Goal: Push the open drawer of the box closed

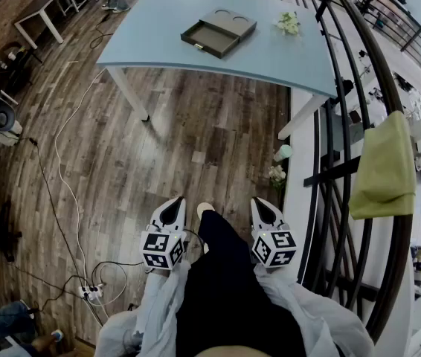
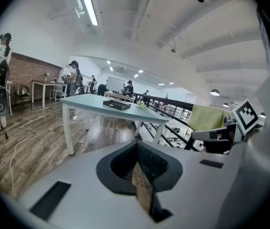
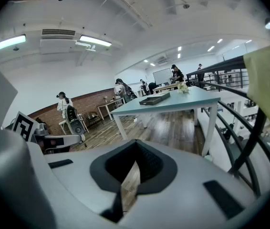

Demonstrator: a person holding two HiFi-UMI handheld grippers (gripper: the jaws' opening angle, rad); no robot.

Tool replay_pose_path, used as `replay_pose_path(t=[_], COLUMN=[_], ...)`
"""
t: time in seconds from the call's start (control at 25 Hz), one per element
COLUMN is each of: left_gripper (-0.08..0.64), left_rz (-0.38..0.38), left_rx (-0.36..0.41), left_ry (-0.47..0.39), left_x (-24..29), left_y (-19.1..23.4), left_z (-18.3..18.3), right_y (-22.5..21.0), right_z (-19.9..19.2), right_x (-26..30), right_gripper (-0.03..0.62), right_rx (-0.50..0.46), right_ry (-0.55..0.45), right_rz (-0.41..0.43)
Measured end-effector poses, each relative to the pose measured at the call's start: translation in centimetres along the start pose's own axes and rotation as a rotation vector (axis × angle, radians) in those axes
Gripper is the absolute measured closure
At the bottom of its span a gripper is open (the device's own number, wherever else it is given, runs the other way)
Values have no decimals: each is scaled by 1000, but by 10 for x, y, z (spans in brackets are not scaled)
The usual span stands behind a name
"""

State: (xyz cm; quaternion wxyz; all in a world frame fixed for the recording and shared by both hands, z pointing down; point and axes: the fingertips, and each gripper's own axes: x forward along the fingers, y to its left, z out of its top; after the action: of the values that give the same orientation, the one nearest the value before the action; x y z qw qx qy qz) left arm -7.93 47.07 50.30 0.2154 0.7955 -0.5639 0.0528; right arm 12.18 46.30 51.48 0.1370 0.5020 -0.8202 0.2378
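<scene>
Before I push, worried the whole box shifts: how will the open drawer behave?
The drawer looks shallow and empty, so probably light. The box is low and flat: unlikely to tip, but it may skid on the smooth table if unbraced.

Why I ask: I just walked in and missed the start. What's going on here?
A person stands on the wooden floor with a left gripper and a right gripper held close to the body. Both are shut and empty. Some way ahead, the box sits on the light blue table with its drawer pulled open. Neither gripper is anywhere near it, so the push to close it has not begun.
</scene>
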Motion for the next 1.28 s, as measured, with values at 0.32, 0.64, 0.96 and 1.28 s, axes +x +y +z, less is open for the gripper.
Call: replay_pose_path(t=[0.32, 0.64, 0.96, 1.28], left_gripper=[545, 545, 545, 545], left_rz=[-17, 36, 44, 38], left_rx=[36, 37, 27, 93], left_ry=[-13, -51, -43, -33], left_x=[-17, -25, -10, 40], left_y=[-14, -6, -4, 11], left_z=[12, 18, 15, 35], right_y=[-5, -7, -16, -37], right_z=[-1, 1, 8, 30], right_x=[-22, -31, -15, 27], right_gripper=[586, 586, 584, 584], right_rx=[54, 28, 16, -18], right_ry=[-51, -69, -57, -55], right_rz=[-42, -22, -18, -26])
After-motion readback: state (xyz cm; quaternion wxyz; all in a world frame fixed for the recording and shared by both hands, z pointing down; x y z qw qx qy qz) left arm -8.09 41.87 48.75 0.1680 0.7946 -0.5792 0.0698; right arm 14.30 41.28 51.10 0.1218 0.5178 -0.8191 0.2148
